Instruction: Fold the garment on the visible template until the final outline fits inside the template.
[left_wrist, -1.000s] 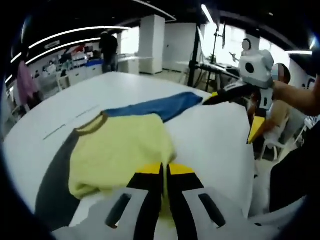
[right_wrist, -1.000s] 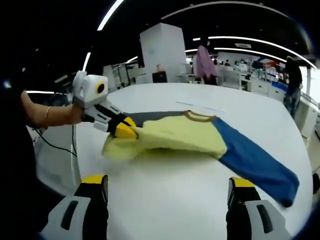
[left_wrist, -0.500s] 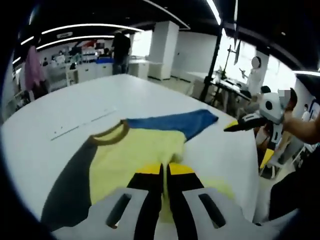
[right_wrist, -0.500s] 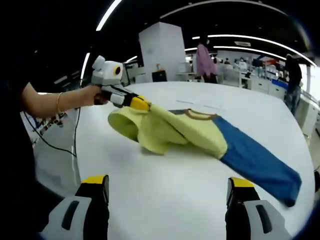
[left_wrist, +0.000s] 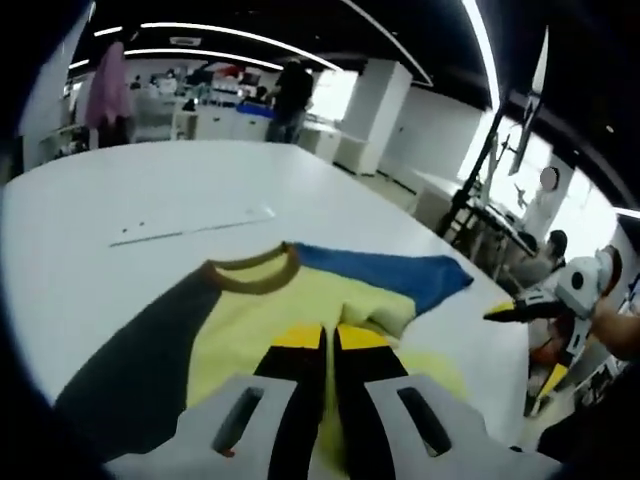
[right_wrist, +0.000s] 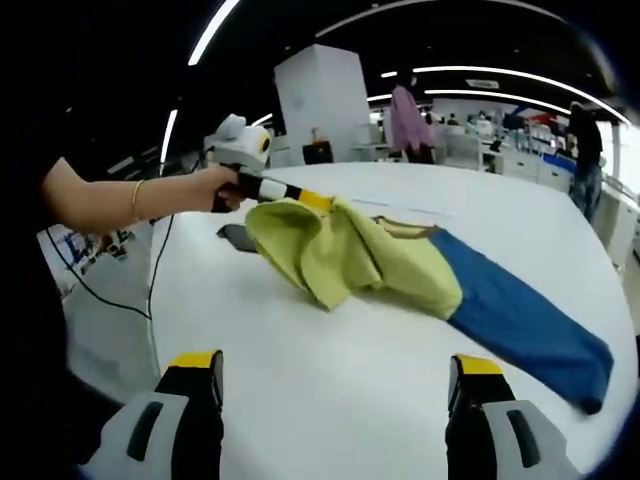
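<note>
In the left gripper view the left gripper (left_wrist: 330, 345) has its jaws pressed together on the yellow cloth of the shirt (left_wrist: 270, 310). The shirt lies on the white table (left_wrist: 120, 200) with its brown collar (left_wrist: 250, 275) away from the camera, a dark grey sleeve (left_wrist: 140, 360) to one side and a blue sleeve (left_wrist: 385, 275) to the other. The right gripper (left_wrist: 545, 300) shows at the far right edge of this view, off the shirt.

In the right gripper view the left gripper (right_wrist: 305, 198) — held in a hand (right_wrist: 215, 185) with a bracelet on the wrist — lifts the yellow hem off the table, so the body of the shirt (right_wrist: 350, 255) hangs in a fold above the surface while the blue sleeve (right_wrist: 520, 325) lies flat. The right gripper (right_wrist: 335, 385) has its jaws spread wide, holding nothing — just bare table between them.

People stand in the room beyond the table.
</note>
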